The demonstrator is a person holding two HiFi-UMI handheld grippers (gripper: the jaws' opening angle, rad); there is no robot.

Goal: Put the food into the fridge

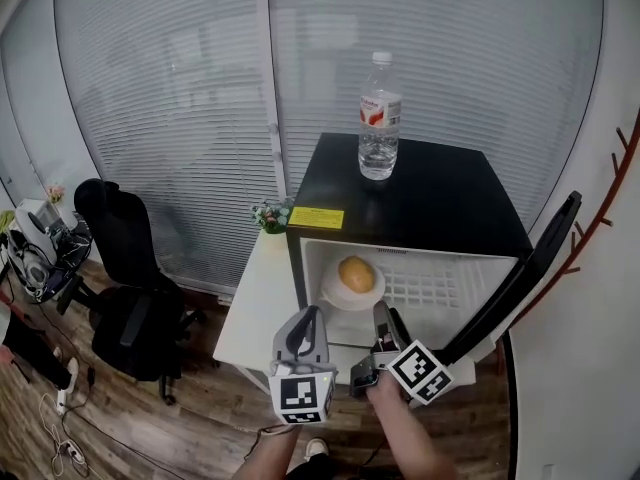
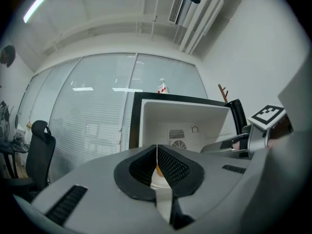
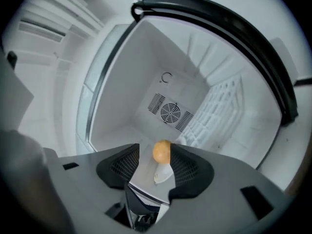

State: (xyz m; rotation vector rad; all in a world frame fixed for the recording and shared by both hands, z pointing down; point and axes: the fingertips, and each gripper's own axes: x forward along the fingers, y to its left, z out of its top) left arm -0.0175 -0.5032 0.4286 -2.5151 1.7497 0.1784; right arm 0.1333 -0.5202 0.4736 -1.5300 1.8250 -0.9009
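The small black fridge (image 1: 430, 193) stands open, its door (image 1: 525, 273) swung out to the right. Inside, a round orange-yellow piece of food (image 1: 357, 274) rests on a white plate (image 1: 333, 294) on the white floor of the fridge. My right gripper (image 1: 385, 320) is open just in front of the opening. In the right gripper view the food (image 3: 162, 151) and plate (image 3: 163, 173) show past the gap of that gripper (image 3: 155, 149), untouched by the pads. My left gripper (image 1: 304, 326) hangs beside it, shut and empty. Its jaws (image 2: 156, 152) meet.
A water bottle (image 1: 379, 118) stands on the fridge top. A white table (image 1: 255, 313) with a small plant (image 1: 271, 215) sits left of the fridge. Black office chairs (image 1: 125, 268) stand further left. The fridge's back wall has a fan vent (image 3: 170, 112). Window blinds lie behind.
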